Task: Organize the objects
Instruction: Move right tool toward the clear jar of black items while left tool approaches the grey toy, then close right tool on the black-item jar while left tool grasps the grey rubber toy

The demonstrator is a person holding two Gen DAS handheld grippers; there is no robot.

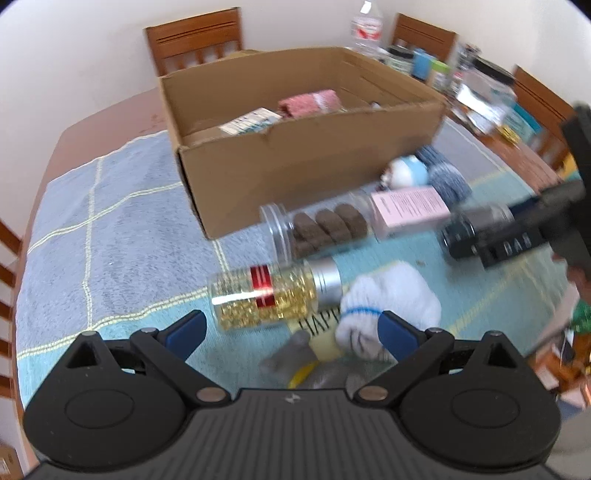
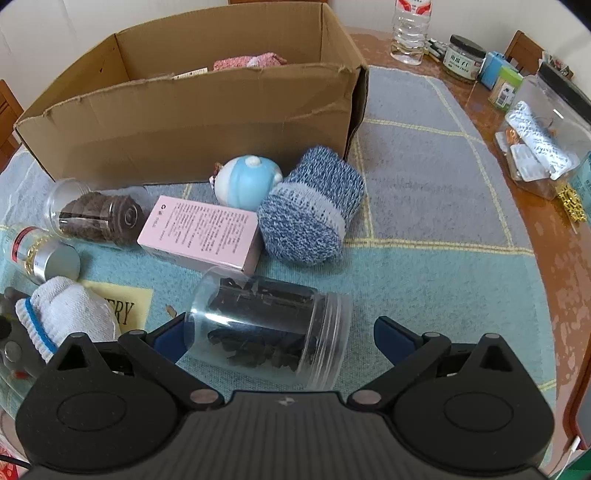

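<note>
Left gripper (image 1: pixel 291 334) wide open, holding nothing, hovering low over the checked blue cloth (image 1: pixel 110 236); between and just past its blue fingertips (image 1: pixel 186 332) lie a white rolled sock (image 1: pixel 388 314) and a jar of gold bits (image 1: pixel 266 299) on its side. Right gripper (image 2: pixel 279 341) also spread wide, straddling a clear jar of dark pieces (image 2: pixel 269 328) lying on its side; left fingertip looks to touch the jar base, right one is apart from the lid end, so not clamped. Beyond it: pink box (image 2: pixel 201 234), blue knit sock roll (image 2: pixel 308 206), pale blue round toy (image 2: pixel 247 181), cookie jar (image 2: pixel 98 216) on its side, all near the front wall of the cardboard box (image 2: pixel 184 122). In the box a pink-red knit item (image 2: pixel 247 61), maybe socks, view blurry. Water bottle (image 2: pixel 410 29) and small jars stand on bare table at far right
</note>
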